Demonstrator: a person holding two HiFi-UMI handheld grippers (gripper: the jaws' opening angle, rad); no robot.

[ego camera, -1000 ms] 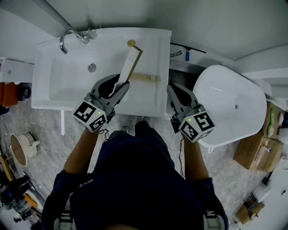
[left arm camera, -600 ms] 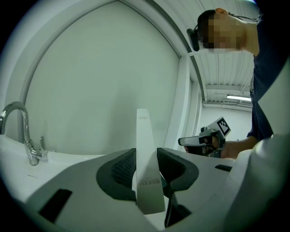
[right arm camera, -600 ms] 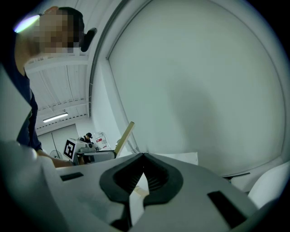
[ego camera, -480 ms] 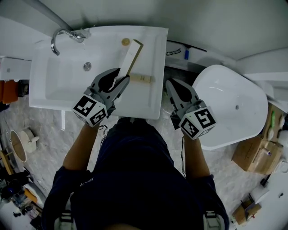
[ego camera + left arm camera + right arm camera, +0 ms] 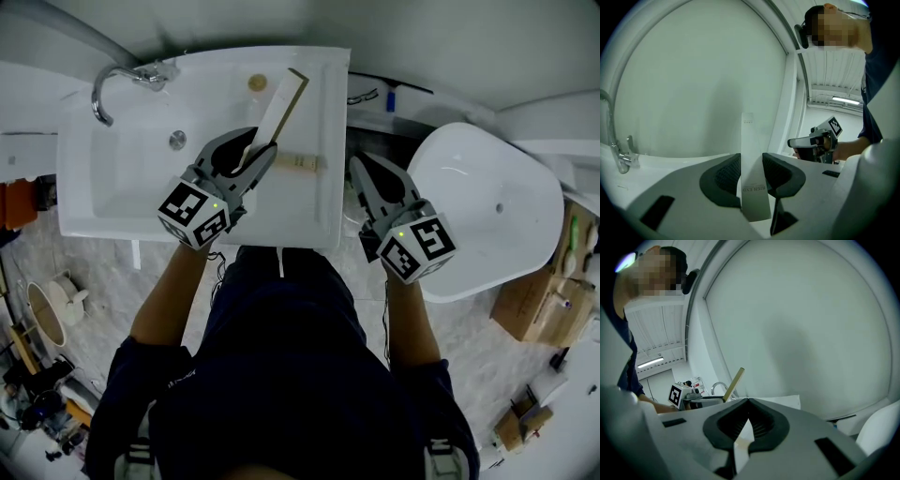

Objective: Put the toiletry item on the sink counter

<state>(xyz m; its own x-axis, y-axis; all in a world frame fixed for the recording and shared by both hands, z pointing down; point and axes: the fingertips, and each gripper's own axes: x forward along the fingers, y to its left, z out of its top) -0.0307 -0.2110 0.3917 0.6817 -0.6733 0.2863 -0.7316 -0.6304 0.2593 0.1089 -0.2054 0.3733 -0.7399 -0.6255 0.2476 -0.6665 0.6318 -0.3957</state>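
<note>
Two hazards are judged likely from this position. First, the toiletry box (image 5: pixel 278 108) is gripped near one end only, so its long free length could swing or slip in the jaws as it comes down. Second, the flat strip of bench (image 5: pixel 314 206) beside the sink bowl (image 5: pixel 141 169) looks narrow. A release while the box is tilted could send it into the bowl or against the beige block (image 5: pixel 302 161) lying just beside the jaws.

The left gripper (image 5: pixel 255 150) has its jaws spread fairly wide and closed on the box's two broad faces. In the left gripper view the box (image 5: pixel 749 140) stands upright between the pads of the left gripper (image 5: pixel 751 173) and rises well past their tips. Whether its lower end touches the bench cannot be told.

The right gripper (image 5: pixel 364 173) hovers past the bench's right edge. In its own view the right gripper (image 5: pixel 749 416) shows jaws together with nothing between them.
</note>
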